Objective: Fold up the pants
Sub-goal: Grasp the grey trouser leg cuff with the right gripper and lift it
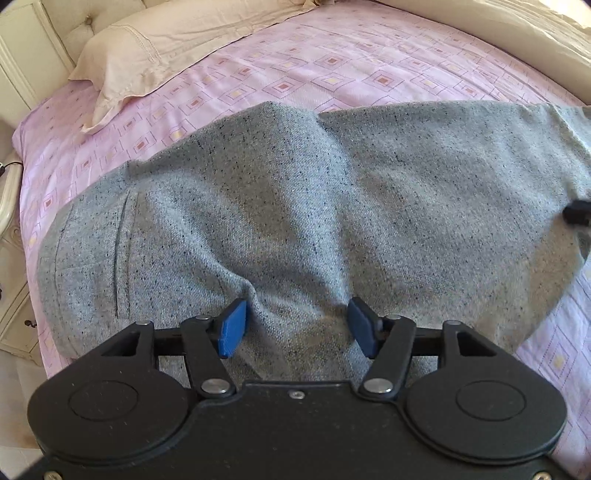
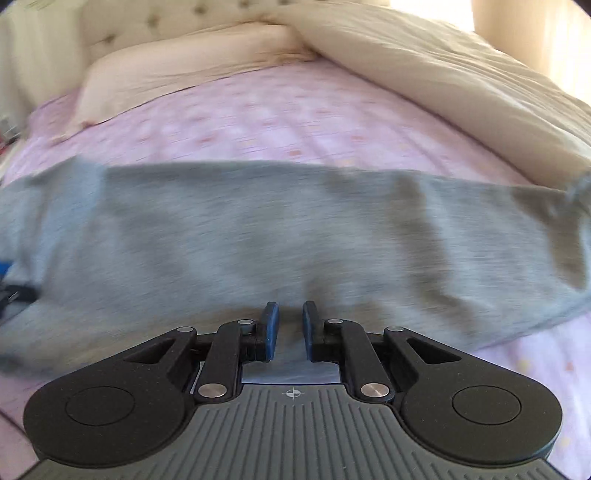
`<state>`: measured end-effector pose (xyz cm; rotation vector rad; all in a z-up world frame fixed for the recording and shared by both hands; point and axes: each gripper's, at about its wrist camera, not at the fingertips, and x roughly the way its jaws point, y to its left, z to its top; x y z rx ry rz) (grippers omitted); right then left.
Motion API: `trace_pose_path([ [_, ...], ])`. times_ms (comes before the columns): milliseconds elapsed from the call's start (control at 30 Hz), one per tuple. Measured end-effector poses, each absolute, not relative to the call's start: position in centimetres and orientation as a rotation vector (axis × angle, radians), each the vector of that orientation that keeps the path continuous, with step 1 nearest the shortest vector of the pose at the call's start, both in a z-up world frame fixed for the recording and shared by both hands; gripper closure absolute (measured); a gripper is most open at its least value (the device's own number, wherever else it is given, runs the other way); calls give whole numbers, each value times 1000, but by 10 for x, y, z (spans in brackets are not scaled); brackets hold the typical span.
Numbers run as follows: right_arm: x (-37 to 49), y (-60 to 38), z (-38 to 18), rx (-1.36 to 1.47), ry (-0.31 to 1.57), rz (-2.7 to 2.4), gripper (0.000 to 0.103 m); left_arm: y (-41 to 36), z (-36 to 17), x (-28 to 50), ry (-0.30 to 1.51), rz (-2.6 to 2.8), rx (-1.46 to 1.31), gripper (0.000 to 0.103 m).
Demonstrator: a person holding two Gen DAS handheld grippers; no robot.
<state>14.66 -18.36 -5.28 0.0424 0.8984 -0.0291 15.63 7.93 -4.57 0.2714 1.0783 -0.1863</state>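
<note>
Grey speckled pants (image 1: 295,206) lie spread across the pink patterned bed sheet (image 1: 332,66). My left gripper (image 1: 297,325) is open, its blue pads (image 1: 232,326) standing on either side of a raised fold of the pants fabric at the near edge. In the right wrist view the pants (image 2: 295,236) stretch as a wide band across the bed, blurred by motion. My right gripper (image 2: 291,330) has its pads (image 2: 271,328) close together with a narrow gap, grey fabric between them at the near edge. The right gripper's tip shows at the left view's right edge (image 1: 576,212).
A cream pillow (image 1: 147,62) lies at the head of the bed on the left. A cream duvet (image 2: 461,85) is bunched along the right side. A white nightstand (image 1: 18,306) stands left of the bed. A tufted headboard (image 2: 166,22) is behind.
</note>
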Motion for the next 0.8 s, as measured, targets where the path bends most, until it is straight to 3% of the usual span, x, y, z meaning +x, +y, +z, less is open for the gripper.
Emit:
trace_pose_path([
  [300,102,-349,-24,294,633,-363,87,77,-49,158,1094,-155,267,38],
  [467,83,-432,-40,428,572,-508,86,66,-32,162,1093,-126,224,45],
  [633,86,-461,-56,500,535,-489,78,39,-16,165,1058,-167,189,45],
  [800,99,-469,-75,573,586,-488,78,15,-46,171,1134,-186,272,45],
])
